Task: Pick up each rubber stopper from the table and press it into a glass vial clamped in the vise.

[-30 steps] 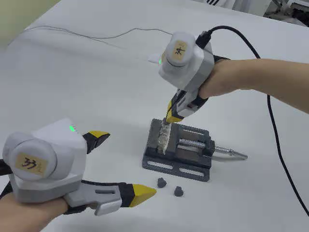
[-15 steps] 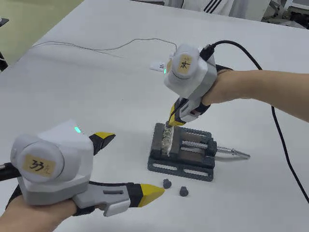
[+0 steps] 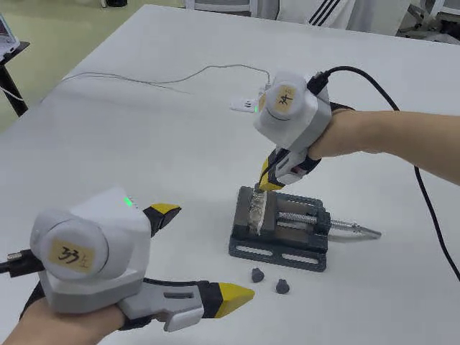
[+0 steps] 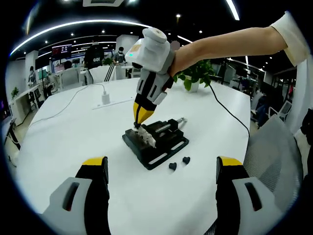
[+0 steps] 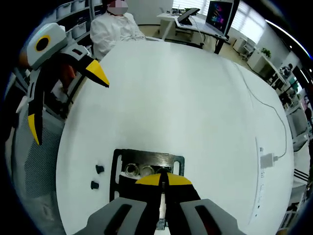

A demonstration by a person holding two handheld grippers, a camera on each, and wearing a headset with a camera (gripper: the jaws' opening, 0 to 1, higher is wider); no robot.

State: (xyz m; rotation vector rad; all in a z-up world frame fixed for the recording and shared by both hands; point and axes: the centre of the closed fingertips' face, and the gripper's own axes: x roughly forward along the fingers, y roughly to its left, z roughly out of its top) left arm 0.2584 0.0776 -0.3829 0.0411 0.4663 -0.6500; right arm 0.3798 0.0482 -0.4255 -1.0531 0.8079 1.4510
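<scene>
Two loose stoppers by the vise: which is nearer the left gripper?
The left-hand stopper in the head view, just beyond a yellow tip of the left gripper; the other stopper lies farther right.

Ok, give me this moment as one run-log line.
right gripper: shut, at vials in vise | left gripper: open, away from vise | stoppers: two loose on table beside vise
</scene>
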